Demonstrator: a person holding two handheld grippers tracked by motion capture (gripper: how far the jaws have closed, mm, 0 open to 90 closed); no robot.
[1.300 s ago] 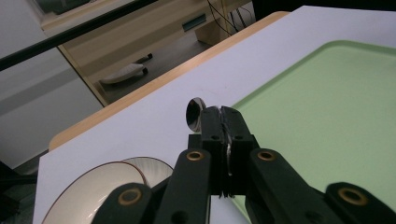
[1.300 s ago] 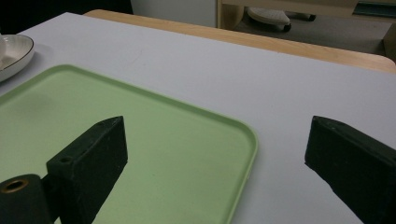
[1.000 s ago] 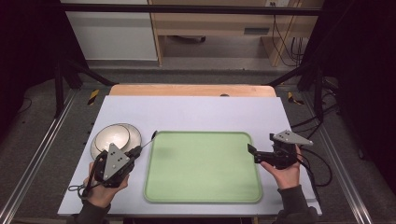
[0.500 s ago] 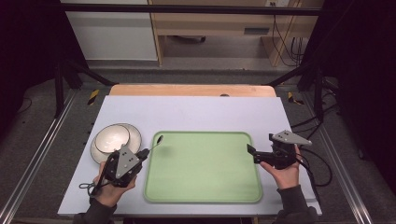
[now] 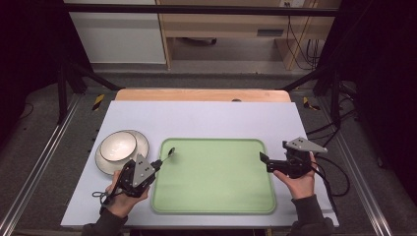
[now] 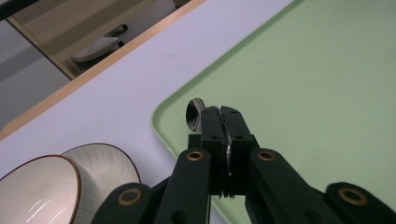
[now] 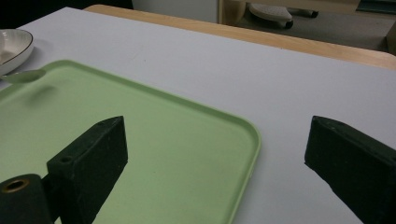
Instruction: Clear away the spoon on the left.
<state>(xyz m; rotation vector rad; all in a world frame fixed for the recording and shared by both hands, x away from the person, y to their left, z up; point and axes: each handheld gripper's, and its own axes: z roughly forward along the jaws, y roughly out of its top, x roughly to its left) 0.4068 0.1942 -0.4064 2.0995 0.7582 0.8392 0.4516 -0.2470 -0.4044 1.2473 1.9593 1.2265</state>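
A metal spoon [image 5: 169, 153] is clamped by its handle in my left gripper [image 5: 156, 163], its bowl [image 6: 194, 115] sticking out just over the near-left corner of the green tray [image 5: 216, 196]. In the left gripper view the jaws are pressed together on the thin handle [image 6: 228, 154]. My right gripper [image 5: 264, 160] hovers at the tray's right edge, jaws wide apart with nothing between them. The right gripper view has the same tray [image 7: 187, 154] below its open jaws and the spoon bowl [image 7: 23, 76] far left.
A white bowl [image 5: 118, 146] sits on a plate [image 5: 105, 162] left of the tray, close beside my left hand. The tray surface is bare. A wooden strip [image 5: 201, 95] borders the table's far edge.
My left gripper has moved right and lower with the spoon, from beside the bowl to the tray's left edge. The right gripper has stayed put.
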